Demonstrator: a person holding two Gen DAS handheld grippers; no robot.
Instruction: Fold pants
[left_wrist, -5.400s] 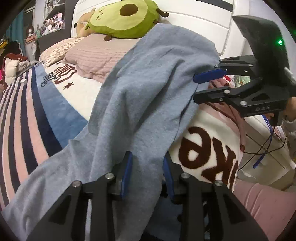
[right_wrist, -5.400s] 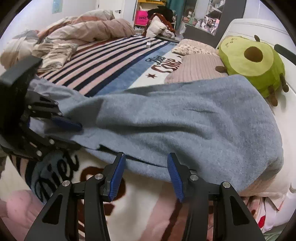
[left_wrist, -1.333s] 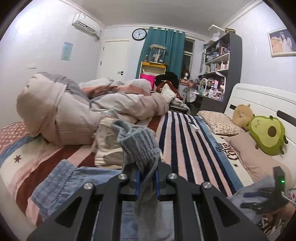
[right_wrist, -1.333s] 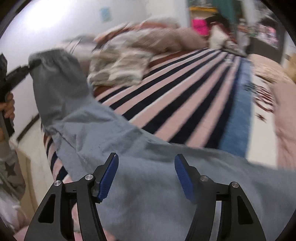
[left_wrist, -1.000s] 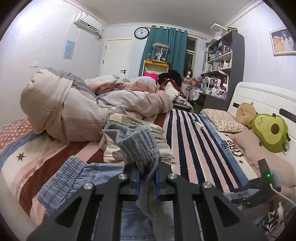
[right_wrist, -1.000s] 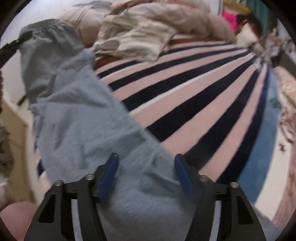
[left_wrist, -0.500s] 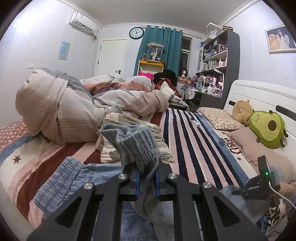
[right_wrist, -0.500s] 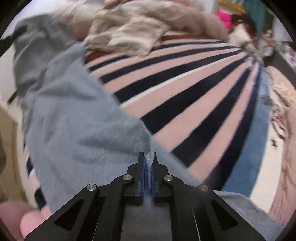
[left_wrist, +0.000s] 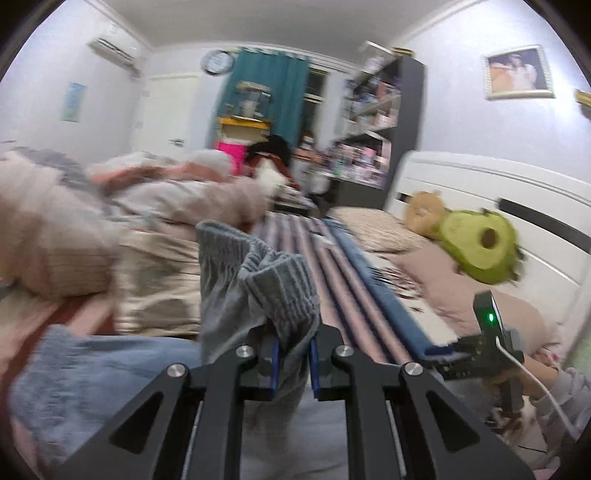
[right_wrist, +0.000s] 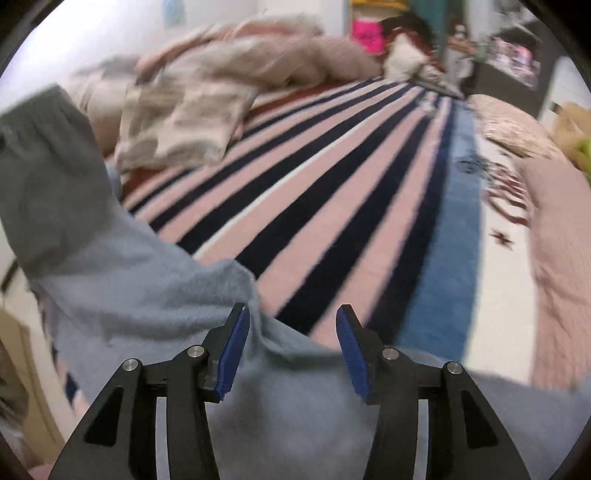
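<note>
The grey sweatpants (right_wrist: 110, 295) stretch from the left edge of the right wrist view down under my right gripper. Their ribbed waistband (left_wrist: 258, 280) stands bunched up in the left wrist view, and my left gripper (left_wrist: 291, 363) is shut on it. My right gripper (right_wrist: 291, 350) has its jaws opening; the grey fabric lies under and between its blue pads (right_wrist: 232, 350), and neither pad presses on it. In the left wrist view the right gripper (left_wrist: 476, 354) shows at the right, held by a hand (left_wrist: 535, 376).
A striped bedspread (right_wrist: 332, 206) covers the bed. A heap of quilts (left_wrist: 92, 229) and a crumpled patterned cloth (right_wrist: 184, 118) lie at the far left. Blue jeans (left_wrist: 92, 365) lie by the left gripper. Pillows (left_wrist: 376, 225) and an avocado plush (left_wrist: 480, 247) sit by the headboard.
My right gripper, shut on the grey fabric half a second ago, now stands open over it. The left gripper has swung sideways while keeping its grip on the waistband.
</note>
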